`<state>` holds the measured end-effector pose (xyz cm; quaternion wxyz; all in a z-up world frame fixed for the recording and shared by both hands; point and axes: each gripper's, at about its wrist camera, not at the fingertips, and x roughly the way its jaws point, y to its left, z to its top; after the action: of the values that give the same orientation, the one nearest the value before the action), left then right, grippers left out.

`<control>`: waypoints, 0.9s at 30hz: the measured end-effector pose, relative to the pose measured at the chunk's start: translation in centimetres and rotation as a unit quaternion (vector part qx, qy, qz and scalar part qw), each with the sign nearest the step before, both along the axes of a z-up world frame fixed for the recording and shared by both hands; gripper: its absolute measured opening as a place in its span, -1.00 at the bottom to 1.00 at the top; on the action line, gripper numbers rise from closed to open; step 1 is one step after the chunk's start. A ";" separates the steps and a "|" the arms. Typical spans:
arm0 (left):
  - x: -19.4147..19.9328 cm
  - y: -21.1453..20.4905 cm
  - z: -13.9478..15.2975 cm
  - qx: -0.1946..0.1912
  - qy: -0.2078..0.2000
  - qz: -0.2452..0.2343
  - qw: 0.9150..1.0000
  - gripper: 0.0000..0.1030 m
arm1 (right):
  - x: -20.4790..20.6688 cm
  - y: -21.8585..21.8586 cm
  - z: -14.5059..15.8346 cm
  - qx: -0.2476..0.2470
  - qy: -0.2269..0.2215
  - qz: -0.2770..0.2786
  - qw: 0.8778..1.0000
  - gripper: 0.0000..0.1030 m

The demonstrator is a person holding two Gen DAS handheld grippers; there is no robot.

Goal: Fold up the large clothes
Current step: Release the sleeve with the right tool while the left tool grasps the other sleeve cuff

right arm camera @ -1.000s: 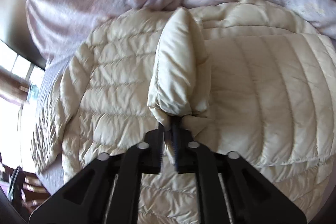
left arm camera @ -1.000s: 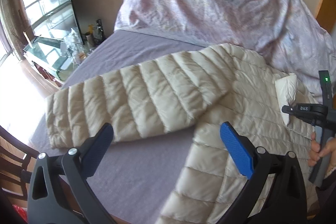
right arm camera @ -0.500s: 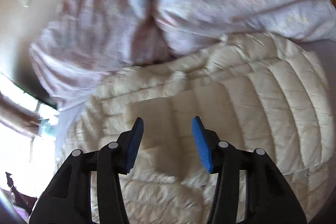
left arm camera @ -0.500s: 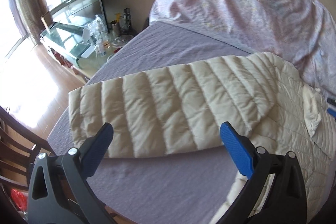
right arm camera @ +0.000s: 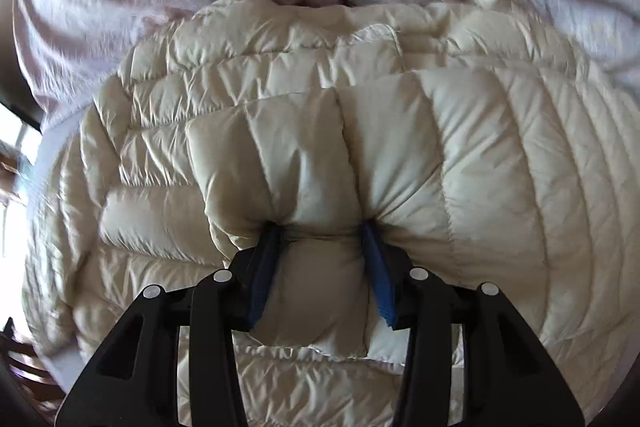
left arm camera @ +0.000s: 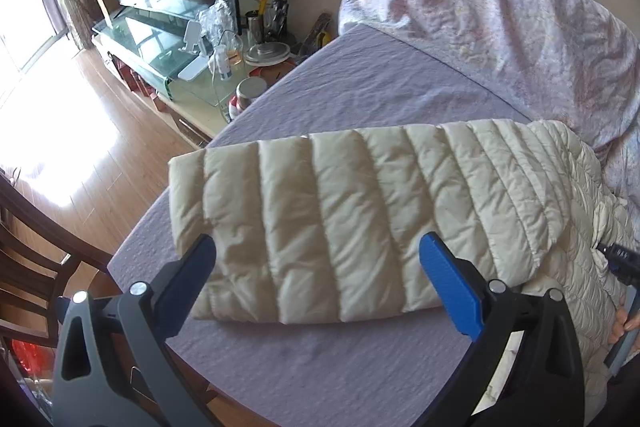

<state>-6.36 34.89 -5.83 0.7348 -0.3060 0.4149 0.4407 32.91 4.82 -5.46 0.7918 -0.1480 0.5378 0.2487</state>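
The left wrist view shows the room, which the right wrist view does not. A cream quilted down jacket [left arm camera: 400, 211] lies on a bed covered by a lilac ribbed sheet [left arm camera: 360, 95]. One sleeve [left arm camera: 320, 227] extends flat to the left, toward the bed's edge. The sleeve is stitched into puffy cross channels with a faint sheen. A crumpled pink-and-white patterned duvet [left arm camera: 500, 7] is heaped at the far right. Beyond the bed stand a glass-topped cabinet [left arm camera: 152, 43] crowded with bottles and dishes, a wooden floor [left arm camera: 60, 99] in bright sunlight, and a dark wooden chair [left arm camera: 28, 259] at the near left.

The left gripper [left arm camera: 316, 277] hangs above the sleeve's near edge. Its jaws stand wide and nothing is between them. The blue ribbed pad on the right finger faces the camera.

At the far right edge, part of the right gripper's handle and a fingertip of the person's hand [left arm camera: 628, 325] appear.

The right wrist view shows the jacket body close up. The second sleeve [right arm camera: 332, 163] is laid across the jacket's chest. The right gripper [right arm camera: 324, 239] has its jaws half apart. They have just been opening. Both tips are sunk into the sleeve's cuff end, and a bulge of padding sits between them. Whether the pads grip this fabric cannot be told. The far part of this view is blurred.
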 end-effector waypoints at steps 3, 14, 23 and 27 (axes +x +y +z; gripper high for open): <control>-1.3 1.2 -0.3 -0.008 -0.005 0.010 1.000 0.96 | 0.2 -0.1 0.1 0.005 0.015 -0.005 1.000 -0.10; -5.2 5.4 -2.5 -0.041 -0.014 0.049 0.998 0.94 | -0.7 -1.5 1.8 0.049 0.043 -0.016 0.998 0.11; -8.1 7.0 -4.5 -0.084 -0.037 0.094 0.991 0.76 | -3.4 -2.1 3.2 0.055 0.036 -0.004 0.998 0.11; -8.2 6.8 -5.3 -0.094 -0.037 0.094 0.990 0.60 | -3.6 -2.5 3.6 0.053 0.038 -0.004 0.998 0.11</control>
<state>-14.53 41.69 -11.11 0.6730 -0.4273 0.3965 0.4553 29.27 2.32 -1.87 0.7784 -0.0939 0.5542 0.2794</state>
